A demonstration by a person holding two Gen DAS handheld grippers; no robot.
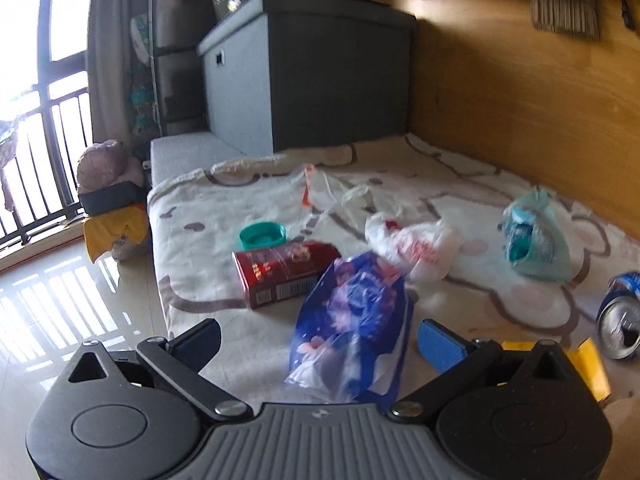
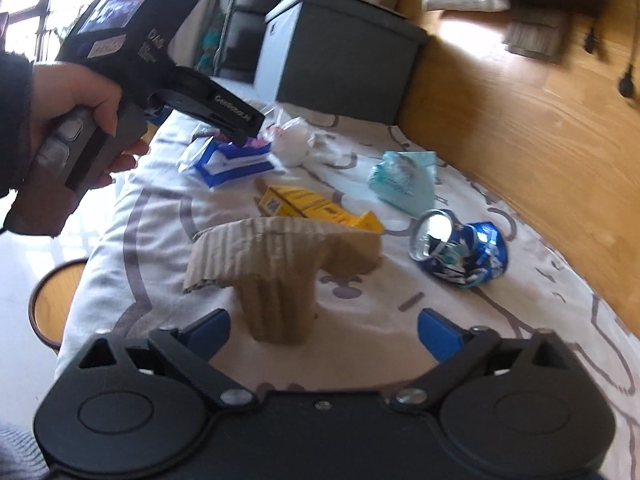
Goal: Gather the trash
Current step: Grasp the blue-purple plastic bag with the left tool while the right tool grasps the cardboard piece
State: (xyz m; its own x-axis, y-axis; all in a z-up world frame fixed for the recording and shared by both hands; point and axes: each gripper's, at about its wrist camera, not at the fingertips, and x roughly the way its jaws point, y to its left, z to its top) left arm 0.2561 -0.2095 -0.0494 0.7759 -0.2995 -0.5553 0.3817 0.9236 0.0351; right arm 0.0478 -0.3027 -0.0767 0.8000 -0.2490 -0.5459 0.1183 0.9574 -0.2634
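Both your wrist cameras sit low and close, tilted down over the patterned rug, sharing the crushed blue can, teal bag, grey storage box.

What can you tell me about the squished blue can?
The blue can is a metal drink can, crushed and dented in the middle. It lies on its side on the patterned blanket, its shiny silver top end with the opening facing the camera. Its body is blue with white and teal markings. It rests near the wooden wall, right of the yellow box and just below the teal bag. Nothing grips it.
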